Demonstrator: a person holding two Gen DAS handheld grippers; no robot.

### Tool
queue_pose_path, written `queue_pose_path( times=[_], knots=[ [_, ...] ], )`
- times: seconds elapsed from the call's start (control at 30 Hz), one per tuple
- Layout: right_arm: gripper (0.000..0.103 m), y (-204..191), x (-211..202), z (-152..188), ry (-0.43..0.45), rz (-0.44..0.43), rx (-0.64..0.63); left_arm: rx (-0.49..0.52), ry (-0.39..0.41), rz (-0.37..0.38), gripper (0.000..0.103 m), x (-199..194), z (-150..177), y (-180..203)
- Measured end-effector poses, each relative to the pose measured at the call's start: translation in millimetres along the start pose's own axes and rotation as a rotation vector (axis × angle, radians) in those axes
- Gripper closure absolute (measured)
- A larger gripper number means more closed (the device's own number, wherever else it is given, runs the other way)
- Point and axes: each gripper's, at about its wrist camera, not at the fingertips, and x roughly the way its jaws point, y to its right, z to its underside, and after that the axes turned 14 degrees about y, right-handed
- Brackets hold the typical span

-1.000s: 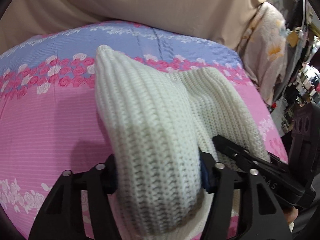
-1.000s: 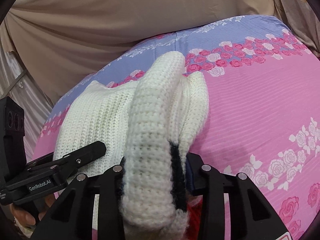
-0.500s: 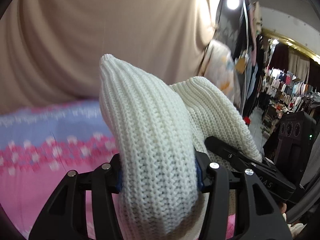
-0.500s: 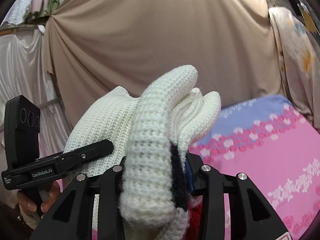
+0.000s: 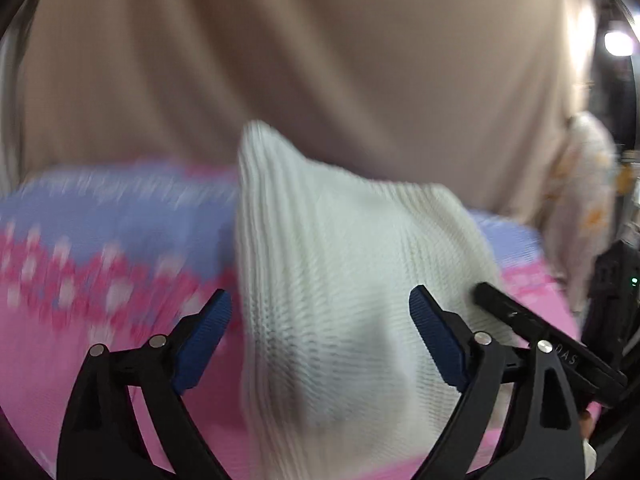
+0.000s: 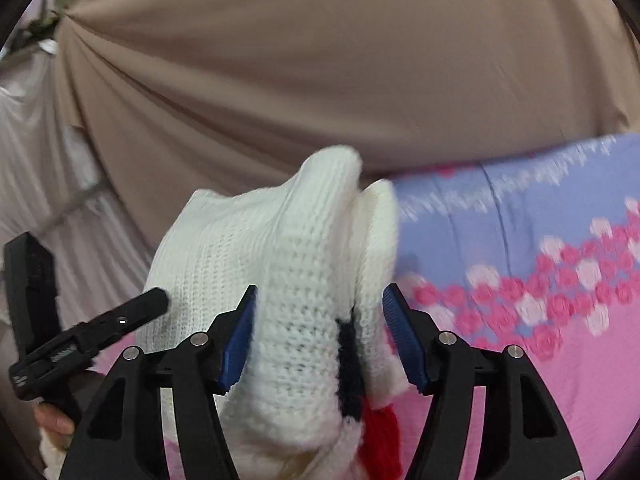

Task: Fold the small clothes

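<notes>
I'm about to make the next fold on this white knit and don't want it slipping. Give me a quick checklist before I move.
1. Left gripper clear of the white knit: ok, jaws have just opened, blue pads stand apart from it.
2. Right gripper released: cannot tell, jaws just opened, left pad looks close to the fabric.
3. Knit lying flat on the pink floral sheet: not ok, it stands bunched up.
4. Landing area visible: ok.
5. Picture sharp enough to aim: not ok, blurred.
</notes>
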Motion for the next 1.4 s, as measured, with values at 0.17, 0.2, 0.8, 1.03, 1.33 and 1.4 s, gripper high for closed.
queue_pose_path(
  times=[0.17, 0.2, 0.8, 1.03, 1.33, 1.4],
  knots=[
    [0.042, 23.7, -4.7, 39.1, -0.043, 0.046, 0.08, -0.184, -0.052, 0.002, 0.017, -7.1, 41.3, -60.6],
    [0.041, 23.0, -9.3, 36.5, -0.031, 0.04, 0.085, -0.222, -0.053, 0.014, 0.017, -9.3, 41.9, -66.6],
    [0.084, -20.6, 22.5, 7.8, 0.015, 0.005, -0.107, -0.149, -0.13, 0.059, 0.023, 42.7, 43.4, -43.3],
    [0.046, 10.4, 47.2, 28.5, -0.101, 0.087, -0.069, -0.195, -0.174, 0.018, 0.011, 61.0, 53.3, -50.3],
    [0.065, 35.0, 98.1, 30.1, -0.259, -0.045, 0.087, -0.261, -0.214, 0.12, 0.034, 77.3, 50.7, -50.4],
    [0.07, 15.8, 82.2, 15.1, -0.177, -0.07, 0.014, -0.197, -0.169, 0.127, 0.043, 71.6, 37.0, -38.3]
  ],
)
